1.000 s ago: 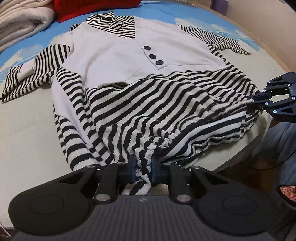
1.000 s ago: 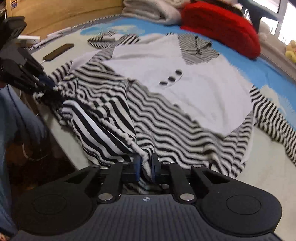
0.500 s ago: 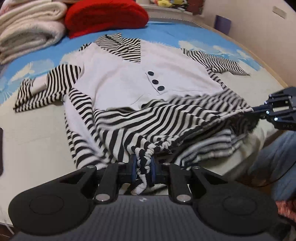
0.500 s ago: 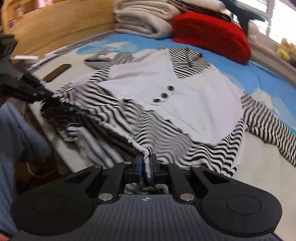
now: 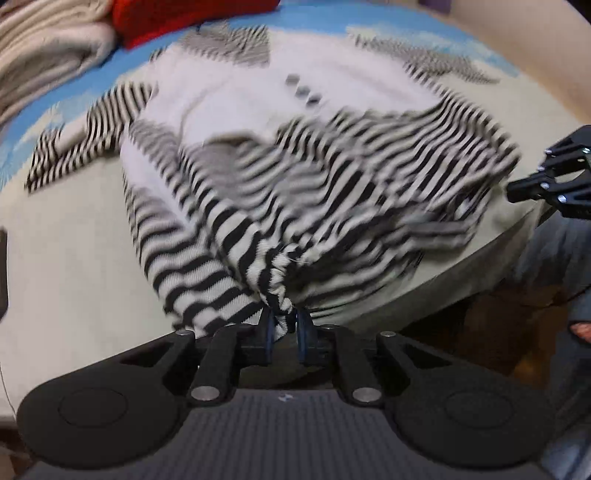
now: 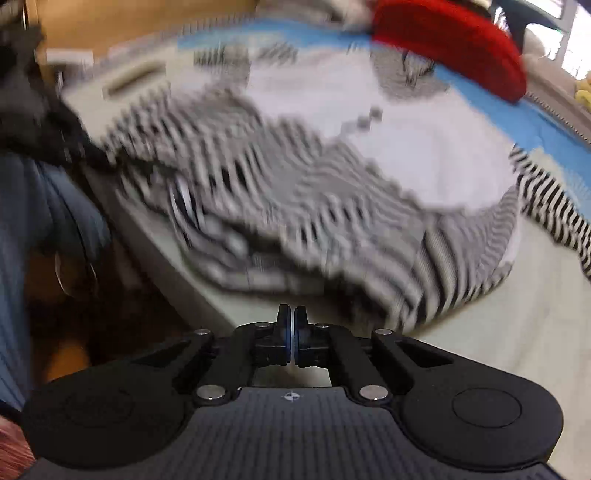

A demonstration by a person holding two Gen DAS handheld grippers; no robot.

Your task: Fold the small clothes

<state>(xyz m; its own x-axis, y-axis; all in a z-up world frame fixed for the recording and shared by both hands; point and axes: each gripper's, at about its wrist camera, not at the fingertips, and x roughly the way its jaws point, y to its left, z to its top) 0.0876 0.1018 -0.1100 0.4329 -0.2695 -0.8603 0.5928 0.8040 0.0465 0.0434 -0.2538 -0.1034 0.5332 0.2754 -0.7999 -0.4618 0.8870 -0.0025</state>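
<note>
A black-and-white striped top with a plain white chest and three dark buttons (image 5: 332, 177) lies spread on the bed; the picture is blurred by motion. My left gripper (image 5: 283, 325) is shut on a bunched piece of its striped hem, lifted slightly off the bed. My right gripper (image 6: 291, 314) is shut with nothing between its pads. The top (image 6: 295, 184) lies beyond it, its hem rumpled at the bed's edge. In the left wrist view the right gripper (image 5: 517, 192) hangs just off the top's right corner, apart from it. The left gripper (image 6: 85, 155) shows as a dark blur.
A red cushion (image 5: 184, 11) and folded cream blankets (image 5: 44, 48) lie at the far end of the bed. The bed's near edge (image 5: 480, 258) drops to a dark floor. A person's leg in jeans (image 5: 554, 251) stands by it. A dark flat object (image 5: 3, 273) sits at the left border.
The striped hem has come out of my right gripper, whose jaws have closed on nothing, and that corner has dropped to the bed's edge. My left gripper keeps its hold and has shifted.
</note>
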